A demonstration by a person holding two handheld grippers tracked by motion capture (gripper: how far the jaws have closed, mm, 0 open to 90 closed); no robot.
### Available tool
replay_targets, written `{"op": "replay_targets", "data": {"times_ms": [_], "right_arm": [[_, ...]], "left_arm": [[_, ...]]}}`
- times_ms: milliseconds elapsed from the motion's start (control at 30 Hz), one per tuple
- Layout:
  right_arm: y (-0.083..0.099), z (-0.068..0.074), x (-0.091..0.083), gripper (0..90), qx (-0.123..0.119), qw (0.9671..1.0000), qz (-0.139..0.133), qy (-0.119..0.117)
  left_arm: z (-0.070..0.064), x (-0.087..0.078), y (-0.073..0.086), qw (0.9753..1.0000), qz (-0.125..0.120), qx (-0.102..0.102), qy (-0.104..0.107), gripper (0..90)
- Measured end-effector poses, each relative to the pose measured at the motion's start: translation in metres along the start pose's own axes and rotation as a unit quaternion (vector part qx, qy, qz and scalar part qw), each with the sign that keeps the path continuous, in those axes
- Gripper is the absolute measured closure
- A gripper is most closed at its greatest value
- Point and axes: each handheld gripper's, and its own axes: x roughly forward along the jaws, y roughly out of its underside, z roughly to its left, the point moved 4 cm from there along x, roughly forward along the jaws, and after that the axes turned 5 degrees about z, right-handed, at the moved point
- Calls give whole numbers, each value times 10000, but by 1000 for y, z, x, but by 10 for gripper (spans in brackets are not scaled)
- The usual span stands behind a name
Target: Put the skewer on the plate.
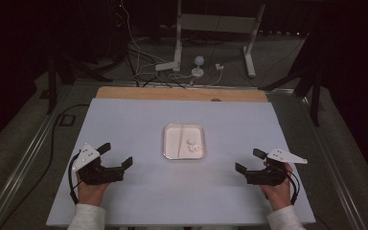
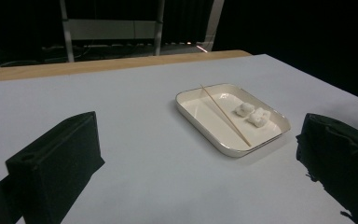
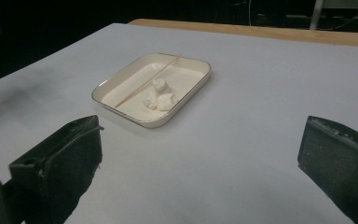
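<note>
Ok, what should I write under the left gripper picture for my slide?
Open left gripper faces a white tray holding a thin wooden stick and two white lumps.

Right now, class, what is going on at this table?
A person holds the left gripper and the right gripper low at the near side of the table, both with jaws open and empty. Between them sits a white tray holding a thin wooden skewer and two small white lumps. Nothing is grasped yet.

Glossy white tray, thin wooden skewer, matt pale table with bare wood edge
</note>
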Motion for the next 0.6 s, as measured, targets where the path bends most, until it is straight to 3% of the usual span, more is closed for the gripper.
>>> {"op": "replay_targets", "data": {"times_ms": [367, 600], "right_arm": [[4, -4, -4, 0, 63, 9999, -66, 83], [6, -3, -1, 0, -71, 9998, 11, 189]], "left_arm": [[7, -5, 6, 9999, -47, -61, -143, 6], [9, -2, 9, 9998, 23, -73, -193, 6]]}}
